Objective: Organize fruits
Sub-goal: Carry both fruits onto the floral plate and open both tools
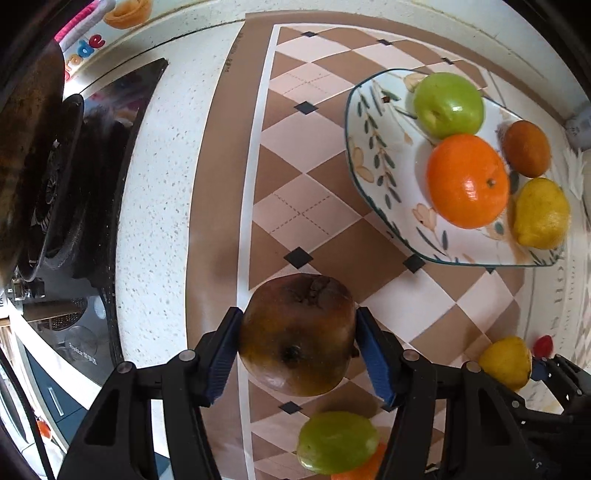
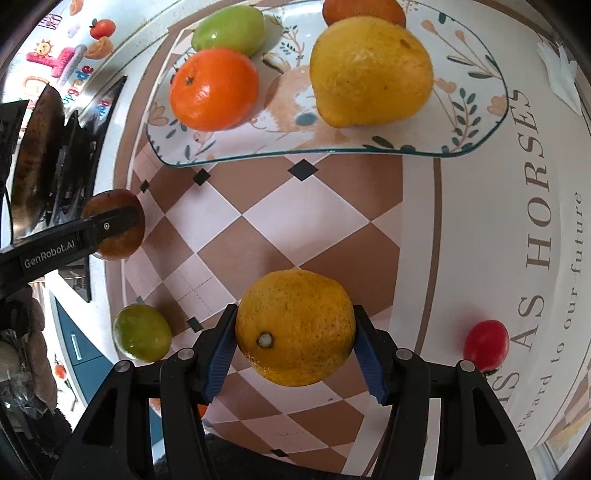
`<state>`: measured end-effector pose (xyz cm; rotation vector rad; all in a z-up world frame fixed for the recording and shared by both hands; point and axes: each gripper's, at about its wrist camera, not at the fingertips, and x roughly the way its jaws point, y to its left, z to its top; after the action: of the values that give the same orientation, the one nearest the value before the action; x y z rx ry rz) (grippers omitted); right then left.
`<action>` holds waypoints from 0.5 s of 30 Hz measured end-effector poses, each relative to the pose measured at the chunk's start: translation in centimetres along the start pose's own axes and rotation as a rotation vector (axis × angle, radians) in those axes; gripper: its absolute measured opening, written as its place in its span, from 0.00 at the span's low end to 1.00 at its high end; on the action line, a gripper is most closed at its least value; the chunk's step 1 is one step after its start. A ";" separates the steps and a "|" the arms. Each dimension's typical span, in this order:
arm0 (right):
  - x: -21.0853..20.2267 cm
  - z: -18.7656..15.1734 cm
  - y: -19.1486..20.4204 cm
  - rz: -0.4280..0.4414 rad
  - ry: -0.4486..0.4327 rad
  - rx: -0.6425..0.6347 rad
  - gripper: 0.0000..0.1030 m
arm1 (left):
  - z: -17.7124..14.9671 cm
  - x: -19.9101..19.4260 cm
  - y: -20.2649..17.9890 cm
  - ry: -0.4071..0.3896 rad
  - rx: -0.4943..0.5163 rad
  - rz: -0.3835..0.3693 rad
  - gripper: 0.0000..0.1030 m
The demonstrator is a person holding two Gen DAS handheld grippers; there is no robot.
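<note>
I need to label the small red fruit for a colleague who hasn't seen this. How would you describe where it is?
Find the cloth printed with large brown lettering. Off the plate, the small red fruit lies alone on those letters, beside the right gripper. It is the only red one, and smaller than the lemons.

On the worktop [image 2: 480,206], a mat [image 2: 280,236]; at its far end, a plate [image 2: 476,110] with an apple [image 2: 231,31], an orange [image 2: 212,90], a lemon [image 2: 369,74] and one more fruit [image 1: 526,147] in it. Nearer on the mat, a dark fruit [image 1: 297,336] between the pads of the left tool [image 1: 297,343]. To its right, a second lemon [image 2: 295,326] between the pads of the right tool [image 2: 295,343]. Nearest, a lime [image 2: 142,332]. Far right, a tomato [image 2: 485,345]. Left of the mat, a stove [image 1: 55,192].
</note>
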<state>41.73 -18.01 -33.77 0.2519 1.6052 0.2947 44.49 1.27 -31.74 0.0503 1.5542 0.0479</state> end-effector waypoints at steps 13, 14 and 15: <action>-9.9 2.3 -2.1 0.114 -0.198 0.069 0.60 | 3.6 -8.7 0.2 -0.133 -0.036 -0.126 0.57; -10.6 2.8 -2.6 0.113 -0.214 0.078 0.60 | 4.5 -9.1 -0.1 -0.141 -0.036 -0.132 0.57; -11.4 3.6 -3.1 0.101 -0.234 0.089 0.60 | 5.9 -8.8 -0.3 -0.143 -0.034 -0.130 0.57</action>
<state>46.03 -24.69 -24.29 0.4214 1.3777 0.2613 50.25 0.39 -22.92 -0.0726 1.4101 -0.0312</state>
